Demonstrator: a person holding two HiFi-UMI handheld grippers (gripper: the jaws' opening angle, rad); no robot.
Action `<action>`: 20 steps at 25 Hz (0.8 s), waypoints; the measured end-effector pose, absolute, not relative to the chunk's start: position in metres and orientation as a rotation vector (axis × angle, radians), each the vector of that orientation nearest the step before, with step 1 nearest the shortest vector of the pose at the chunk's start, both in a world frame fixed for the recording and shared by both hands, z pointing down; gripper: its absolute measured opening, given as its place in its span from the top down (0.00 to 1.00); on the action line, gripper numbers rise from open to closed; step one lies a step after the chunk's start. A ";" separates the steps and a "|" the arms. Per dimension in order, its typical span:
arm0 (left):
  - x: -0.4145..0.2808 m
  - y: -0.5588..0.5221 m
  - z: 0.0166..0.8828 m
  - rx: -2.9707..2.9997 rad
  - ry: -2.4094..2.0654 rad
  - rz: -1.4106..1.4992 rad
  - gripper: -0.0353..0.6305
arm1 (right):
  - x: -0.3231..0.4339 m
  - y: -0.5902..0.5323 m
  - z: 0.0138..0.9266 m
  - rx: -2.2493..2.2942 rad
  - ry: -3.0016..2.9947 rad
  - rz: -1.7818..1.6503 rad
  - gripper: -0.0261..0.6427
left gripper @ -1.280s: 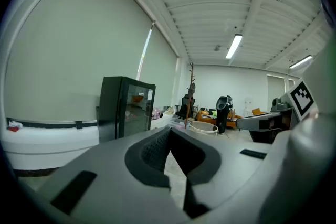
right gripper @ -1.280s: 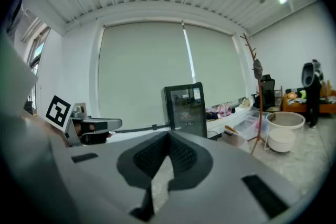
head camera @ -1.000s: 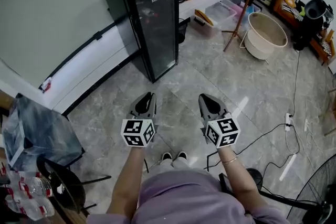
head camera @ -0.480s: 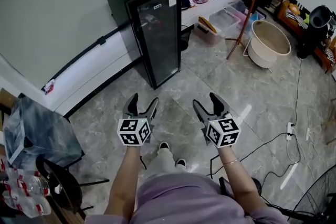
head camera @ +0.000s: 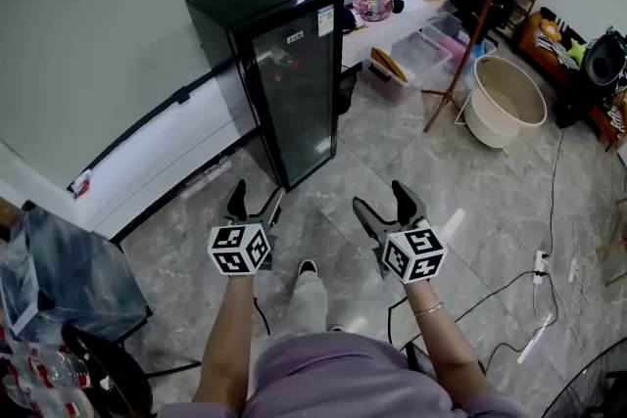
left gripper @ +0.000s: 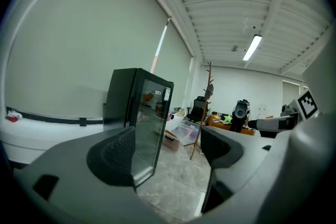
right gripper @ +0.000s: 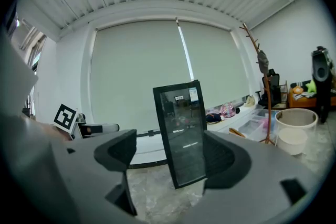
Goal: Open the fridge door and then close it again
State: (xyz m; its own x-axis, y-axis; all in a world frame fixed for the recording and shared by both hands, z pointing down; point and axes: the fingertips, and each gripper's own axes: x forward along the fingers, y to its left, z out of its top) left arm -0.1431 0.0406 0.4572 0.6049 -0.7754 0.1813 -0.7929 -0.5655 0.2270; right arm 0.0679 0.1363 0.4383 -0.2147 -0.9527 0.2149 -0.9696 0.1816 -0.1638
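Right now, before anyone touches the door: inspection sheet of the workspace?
Surface: grey marbled tile floor.
Job's things: black fridge by the wall, glass door closed.
Clutter: beige tub, clear storage boxes and coat stand, all right of the fridge.
Grippers: left gripper and right gripper both opening, nothing between the jaws, short of the fridge.
Cables: black cable running to a power strip on the floor at right.
Surroundings: pale wall, low white ledge along it, draped chair at left.
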 end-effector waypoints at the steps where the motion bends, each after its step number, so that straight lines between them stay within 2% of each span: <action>1: -0.142 0.023 0.456 2.551 -1.278 0.083 0.39 | 0.068 0.120 0.437 1.927 -2.366 0.403 0.37; 11: -0.138 -0.126 0.441 2.589 -1.244 0.059 0.39 | 0.068 -0.029 0.413 1.966 -2.369 0.335 0.37; 20: -0.143 -0.188 0.445 2.581 -1.243 0.065 0.39 | 0.066 -0.094 0.414 1.967 -2.360 0.338 0.37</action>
